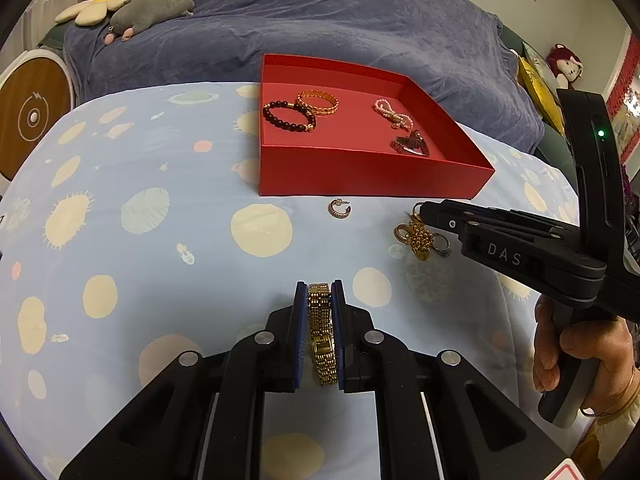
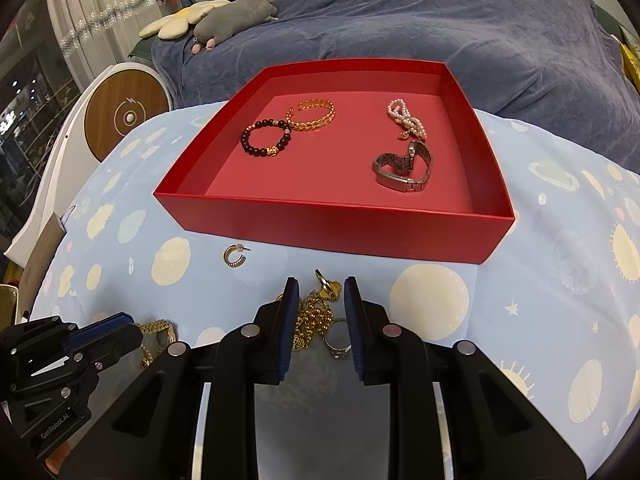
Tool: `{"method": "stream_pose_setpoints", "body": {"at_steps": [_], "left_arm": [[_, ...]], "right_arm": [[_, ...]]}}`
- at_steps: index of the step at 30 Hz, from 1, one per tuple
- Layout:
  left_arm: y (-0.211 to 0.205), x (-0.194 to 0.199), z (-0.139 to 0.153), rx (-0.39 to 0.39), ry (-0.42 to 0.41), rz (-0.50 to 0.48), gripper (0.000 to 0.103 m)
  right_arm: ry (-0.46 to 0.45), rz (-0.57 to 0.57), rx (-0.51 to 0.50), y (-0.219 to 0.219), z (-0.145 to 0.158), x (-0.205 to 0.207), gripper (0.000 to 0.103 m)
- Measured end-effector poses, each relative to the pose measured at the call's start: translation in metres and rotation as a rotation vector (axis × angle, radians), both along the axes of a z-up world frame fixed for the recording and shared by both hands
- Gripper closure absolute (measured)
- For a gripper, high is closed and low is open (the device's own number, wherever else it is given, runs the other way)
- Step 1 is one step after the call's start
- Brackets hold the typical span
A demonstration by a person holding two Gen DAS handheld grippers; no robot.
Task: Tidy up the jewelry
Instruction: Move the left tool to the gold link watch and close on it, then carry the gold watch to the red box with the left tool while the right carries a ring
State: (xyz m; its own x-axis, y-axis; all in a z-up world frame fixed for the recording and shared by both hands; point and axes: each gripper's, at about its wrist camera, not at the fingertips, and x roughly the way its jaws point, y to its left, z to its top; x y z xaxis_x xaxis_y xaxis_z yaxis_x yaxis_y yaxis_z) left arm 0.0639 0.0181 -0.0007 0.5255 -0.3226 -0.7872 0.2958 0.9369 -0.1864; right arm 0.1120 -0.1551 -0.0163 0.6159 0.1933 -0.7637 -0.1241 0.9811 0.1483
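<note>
My left gripper (image 1: pixel 319 288) is shut on a gold link watch (image 1: pixel 321 336), seen also in the right wrist view (image 2: pixel 154 327). My right gripper (image 2: pixel 320 292) is open, its jaws on either side of a heap of gold chain and rings (image 2: pixel 316 320), which also shows in the left wrist view (image 1: pixel 420 236). A red tray (image 2: pixel 336 224) holds a black bead bracelet (image 2: pixel 266 138), a gold cuff (image 2: pixel 312 114), a pearl bracelet (image 2: pixel 406 118) and a silver watch (image 2: pixel 404 168). A gold hoop earring (image 2: pixel 234 256) lies in front of the tray.
The tray stands on a table with a pale blue patterned cloth (image 1: pixel 140 248). Behind it is a sofa with a blue cover (image 1: pixel 340 16) and plush toys (image 1: pixel 152 10). A round wooden-faced device (image 2: pixel 126 114) stands at the left.
</note>
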Motion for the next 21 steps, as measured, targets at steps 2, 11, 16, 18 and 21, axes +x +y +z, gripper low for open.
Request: {"method": "stream_pose_setpoints", "body": {"at_steps": [2,11,16,18,21], "left_arm": [[0.0,-0.001,0.001,0.002,-0.006,-0.002,0.094],[0.0,-0.002,0.001,0.0,-0.002,0.001,0.094],[0.002,0.003,0.006,-0.013,-0.009,0.017,0.094],[0.003,0.005,0.011,-0.018,-0.021,0.021,0.096],[0.003,0.009,0.021,-0.026,-0.045,0.026,0.098]], "right_arm": [[0.004,0.0,-0.004,0.001,-0.001,0.002,0.085],[0.005,0.009,-0.021,0.001,-0.004,0.003,0.101],[-0.019,-0.004,-0.003,-0.004,0.012,-0.011,0.101],[-0.027,-0.011,0.013,-0.008,0.018,-0.017,0.101],[-0.045,-0.015,0.031,-0.015,0.028,-0.027,0.101]]}}
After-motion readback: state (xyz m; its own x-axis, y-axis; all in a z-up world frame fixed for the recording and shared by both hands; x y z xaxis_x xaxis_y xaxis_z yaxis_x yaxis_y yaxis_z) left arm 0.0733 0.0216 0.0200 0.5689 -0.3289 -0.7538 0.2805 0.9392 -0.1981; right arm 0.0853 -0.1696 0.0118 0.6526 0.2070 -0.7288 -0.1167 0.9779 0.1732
